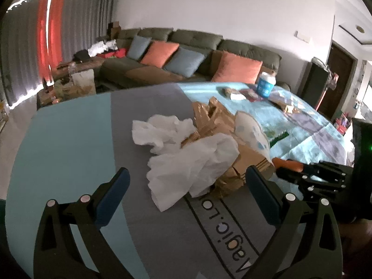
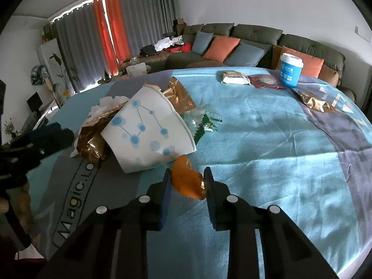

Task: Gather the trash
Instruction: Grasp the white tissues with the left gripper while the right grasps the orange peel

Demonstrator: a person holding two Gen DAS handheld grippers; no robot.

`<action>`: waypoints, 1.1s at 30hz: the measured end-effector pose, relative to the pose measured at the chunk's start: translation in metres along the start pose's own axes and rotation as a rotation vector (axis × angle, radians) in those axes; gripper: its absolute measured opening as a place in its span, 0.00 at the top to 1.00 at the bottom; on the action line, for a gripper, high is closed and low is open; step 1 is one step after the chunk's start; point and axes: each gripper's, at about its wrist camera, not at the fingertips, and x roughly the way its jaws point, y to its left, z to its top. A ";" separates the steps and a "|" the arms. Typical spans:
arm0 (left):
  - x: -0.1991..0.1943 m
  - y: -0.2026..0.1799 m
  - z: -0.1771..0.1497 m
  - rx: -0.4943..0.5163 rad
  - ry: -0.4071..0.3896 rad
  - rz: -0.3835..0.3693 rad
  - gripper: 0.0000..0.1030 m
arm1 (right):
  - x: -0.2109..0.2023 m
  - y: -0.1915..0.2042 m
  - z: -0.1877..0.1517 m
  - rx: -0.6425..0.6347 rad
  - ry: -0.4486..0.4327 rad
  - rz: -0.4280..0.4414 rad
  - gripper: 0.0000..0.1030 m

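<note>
A pile of trash lies on the table's blue-and-grey cloth [image 2: 267, 151]: crumpled white tissues [image 1: 186, 160], gold wrappers [image 1: 209, 118] and a flattened white paper cup with blue dots [image 2: 148, 130]. My left gripper [image 1: 187, 171] stands open just short of the tissues, with nothing between its fingers. Right of the pile, my right gripper [image 2: 187, 169] is shut on a piece of orange peel [image 2: 186, 181] at the cup's near edge, both pads touching the peel. The left wrist view shows that gripper [image 1: 302, 172] at its right side with the peel [image 1: 286, 162] in it.
A clear and green wrapper [image 2: 207, 123] lies behind the paper cup. Across the table stand a blue tub with a white lid [image 2: 290, 72], a white packet [image 2: 233, 78], a red packet [image 2: 267, 81] and another gold wrapper [image 2: 313, 102]. A sofa with cushions [image 2: 232, 44] lies beyond.
</note>
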 end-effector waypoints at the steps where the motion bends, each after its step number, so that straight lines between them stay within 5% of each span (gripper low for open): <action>1: 0.002 0.002 0.001 -0.007 0.007 -0.006 0.05 | -0.001 0.000 0.000 0.002 -0.002 0.000 0.76; 7: 0.006 0.015 0.009 -0.069 0.011 -0.025 0.12 | -0.002 -0.005 0.001 0.015 -0.002 0.004 0.77; 14: 0.025 0.024 0.010 -0.130 0.075 -0.070 0.33 | 0.000 -0.006 0.001 0.016 0.000 0.010 0.77; 21: 0.034 0.025 0.009 -0.154 0.089 -0.089 0.70 | 0.001 -0.005 0.000 0.014 -0.001 0.009 0.77; 25: 0.025 0.022 0.009 -0.137 0.058 -0.086 0.82 | 0.000 -0.005 0.000 0.015 -0.001 0.009 0.77; 33: -0.012 0.028 0.012 -0.162 -0.036 -0.088 0.86 | -0.008 -0.003 0.001 0.014 -0.025 0.005 0.77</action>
